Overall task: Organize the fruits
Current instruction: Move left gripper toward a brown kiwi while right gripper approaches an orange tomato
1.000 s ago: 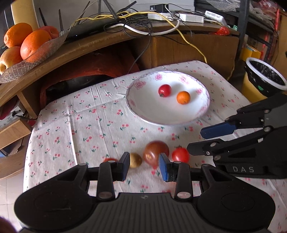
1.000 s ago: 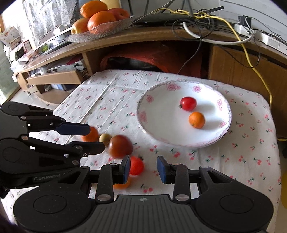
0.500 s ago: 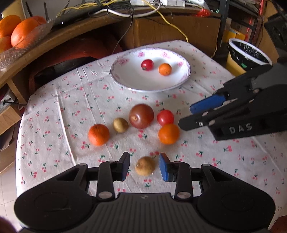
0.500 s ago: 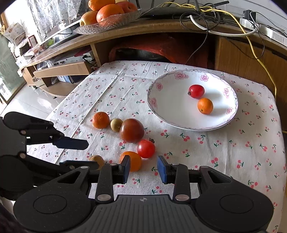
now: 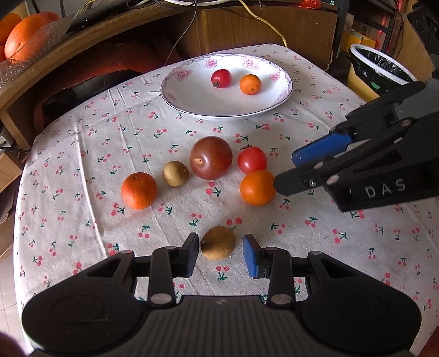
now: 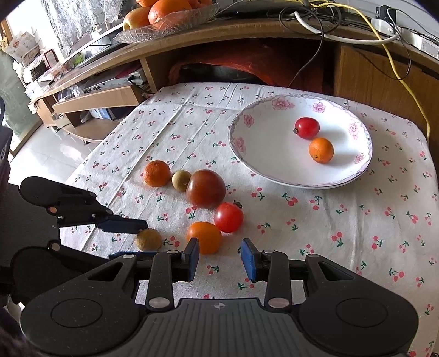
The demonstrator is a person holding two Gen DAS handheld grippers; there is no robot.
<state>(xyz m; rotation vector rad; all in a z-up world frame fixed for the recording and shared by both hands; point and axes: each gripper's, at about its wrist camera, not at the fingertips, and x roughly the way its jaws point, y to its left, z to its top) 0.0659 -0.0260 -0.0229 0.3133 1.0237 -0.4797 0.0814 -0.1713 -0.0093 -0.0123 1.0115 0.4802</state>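
Observation:
A white flowered plate [image 5: 192,98] [image 6: 263,164] holds a small red tomato [image 5: 221,78] [image 6: 306,127] and a small orange [image 5: 250,84] [image 6: 321,150]. On the cloth lie an orange [image 5: 139,190] [image 6: 157,173], a small brown fruit [image 5: 176,173] [image 6: 181,180], a big dark tomato [image 5: 211,157] [image 6: 205,188], a red tomato [image 5: 251,160] [image 6: 228,217] and another orange [image 5: 257,187] [image 6: 204,237]. A brown fruit [image 5: 218,242] [image 6: 149,239] sits between the fingers of my open left gripper [image 5: 221,255], untouched. My right gripper [image 6: 219,259] is open beside the near orange.
A cherry-print cloth [image 5: 82,153] covers the table. Behind stands a wooden shelf [image 6: 192,38] with cables and a glass bowl of large oranges [image 6: 164,11] [image 5: 24,35]. A lined bin [image 5: 378,68] stands past the table's right edge.
Both grippers have pulled back and up from the fruit cluster. The brown fruit now lies between my left fingers, and all the loose fruit has come into view.

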